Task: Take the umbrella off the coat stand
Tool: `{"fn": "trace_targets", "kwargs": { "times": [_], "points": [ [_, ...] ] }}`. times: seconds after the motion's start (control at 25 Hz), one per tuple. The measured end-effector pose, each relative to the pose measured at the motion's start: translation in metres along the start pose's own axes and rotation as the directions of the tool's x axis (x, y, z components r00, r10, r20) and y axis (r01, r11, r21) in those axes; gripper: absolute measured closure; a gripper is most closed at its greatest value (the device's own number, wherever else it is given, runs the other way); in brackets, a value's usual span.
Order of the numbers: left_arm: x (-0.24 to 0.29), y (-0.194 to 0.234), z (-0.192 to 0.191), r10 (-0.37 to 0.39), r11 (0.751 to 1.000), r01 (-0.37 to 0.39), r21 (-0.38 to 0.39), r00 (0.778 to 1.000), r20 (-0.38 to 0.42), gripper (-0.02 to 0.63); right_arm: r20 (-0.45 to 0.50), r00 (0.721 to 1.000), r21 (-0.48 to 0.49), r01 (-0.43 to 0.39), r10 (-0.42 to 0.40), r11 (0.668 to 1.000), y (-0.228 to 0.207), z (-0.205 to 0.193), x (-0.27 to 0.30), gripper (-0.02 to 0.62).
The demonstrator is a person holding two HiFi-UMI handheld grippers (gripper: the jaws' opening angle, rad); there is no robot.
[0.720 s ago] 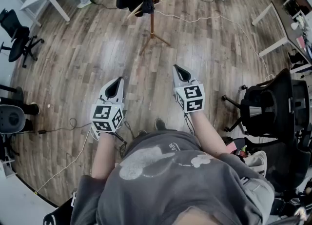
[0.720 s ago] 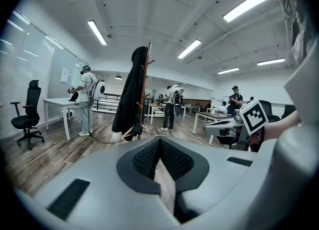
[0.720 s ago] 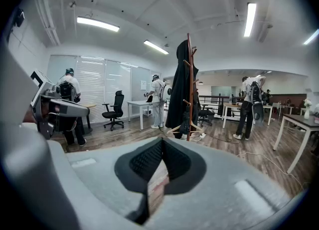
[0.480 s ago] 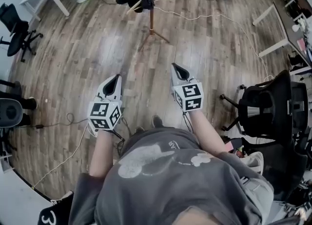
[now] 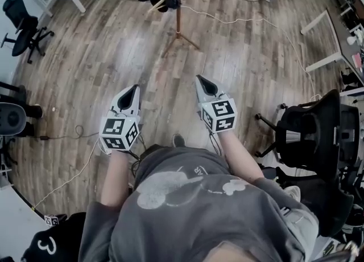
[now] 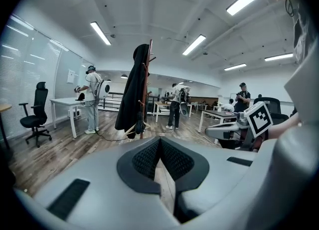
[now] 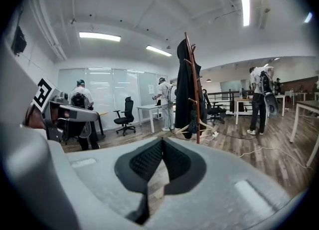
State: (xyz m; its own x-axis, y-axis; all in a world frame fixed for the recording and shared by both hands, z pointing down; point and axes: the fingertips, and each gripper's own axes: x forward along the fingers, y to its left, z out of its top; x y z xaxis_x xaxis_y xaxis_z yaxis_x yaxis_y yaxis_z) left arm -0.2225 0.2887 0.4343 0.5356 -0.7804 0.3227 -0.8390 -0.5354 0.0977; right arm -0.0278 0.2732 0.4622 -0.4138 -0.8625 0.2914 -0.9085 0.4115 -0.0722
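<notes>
Wooden floor (image 5: 114, 56), coat stand (image 5: 178, 19), black office chair (image 5: 24, 38)

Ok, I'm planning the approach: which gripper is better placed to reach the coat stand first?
Right, marginally. The right gripper sits further forward and closer to the coat stand than the left gripper. Both sets of jaws are shut, empty and well short of it.
</notes>
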Motion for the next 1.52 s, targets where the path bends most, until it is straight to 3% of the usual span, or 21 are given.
{"fn": "trace_targets", "kwargs": {
  "times": [0.32,0.64,1.0,1.52],
  "points": [
    [0.015,-0.009,0.007,0.033,0.999,-0.033,-0.036,0.999,0.013,0.607,0.012,0.999,-0.019,-0.030,0.030,0.999,-0.018,0.005,0.001,0.597],
    [0.060,-0.010,0.016,-0.023,0.999,0.023,-0.026,1.000,-0.009,0.607,0.006,1.000,0.028,0.009,-0.009,1.000,-0.048,0.003,0.021,0.597],
    [0.138,0.026,0.027,-0.087,0.995,0.085,-0.051,0.996,-0.025,0.607,-0.012,0.998,0.041,0.068,-0.068,0.997,-0.086,0.011,0.072,0.597],
    [0.255,0.118,0.070,-0.167,0.984,0.165,-0.066,0.986,-0.017,0.607,-0.033,0.992,0.042,0.120,-0.119,0.992,-0.136,0.063,0.212,0.597]
  ]
}}
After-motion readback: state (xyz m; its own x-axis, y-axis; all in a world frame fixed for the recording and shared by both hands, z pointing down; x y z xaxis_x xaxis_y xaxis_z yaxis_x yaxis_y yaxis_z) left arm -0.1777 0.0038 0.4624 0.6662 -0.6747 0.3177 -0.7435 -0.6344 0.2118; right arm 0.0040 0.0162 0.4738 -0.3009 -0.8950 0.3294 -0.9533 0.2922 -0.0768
